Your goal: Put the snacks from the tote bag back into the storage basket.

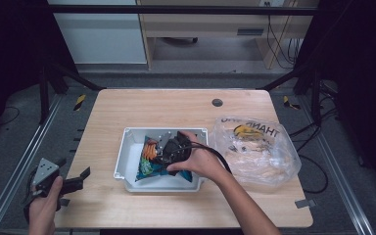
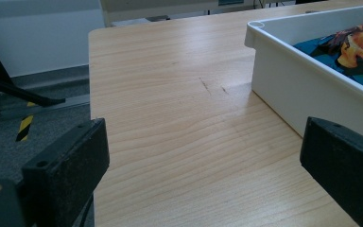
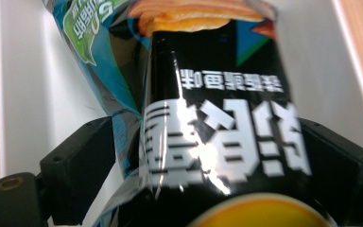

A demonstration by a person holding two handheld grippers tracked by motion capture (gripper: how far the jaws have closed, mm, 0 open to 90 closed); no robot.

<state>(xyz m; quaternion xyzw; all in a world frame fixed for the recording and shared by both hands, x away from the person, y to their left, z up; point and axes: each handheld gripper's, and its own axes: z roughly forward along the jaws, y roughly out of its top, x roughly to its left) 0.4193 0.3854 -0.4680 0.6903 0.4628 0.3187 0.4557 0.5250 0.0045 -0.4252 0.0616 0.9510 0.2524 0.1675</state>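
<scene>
- The bench carries two containers: a white bin in the middle and, just to its right, a clear plastic shopping bag with some pale goods inside, though what they are is too blurred to tell.
- The bin already holds snack packets, a teal one lying flat underneath and a black packet on top of it, so the work looks like moving snacks from bag to bin, and it seems partly done (the bag is by no means empty).
- The right claw reaches into the bin with the black packet between its jaws; the jaws stand spread, one on each side of the packet, with a gap showing on the left side, so I judge the packet is let go and resting in the bin.
- The left claw waits at the near left corner of the bench, jaws wide apart with nothing between them.
- Left to do, as I judge it: lift the right claw clear and fetch the next item from the bag.
</scene>
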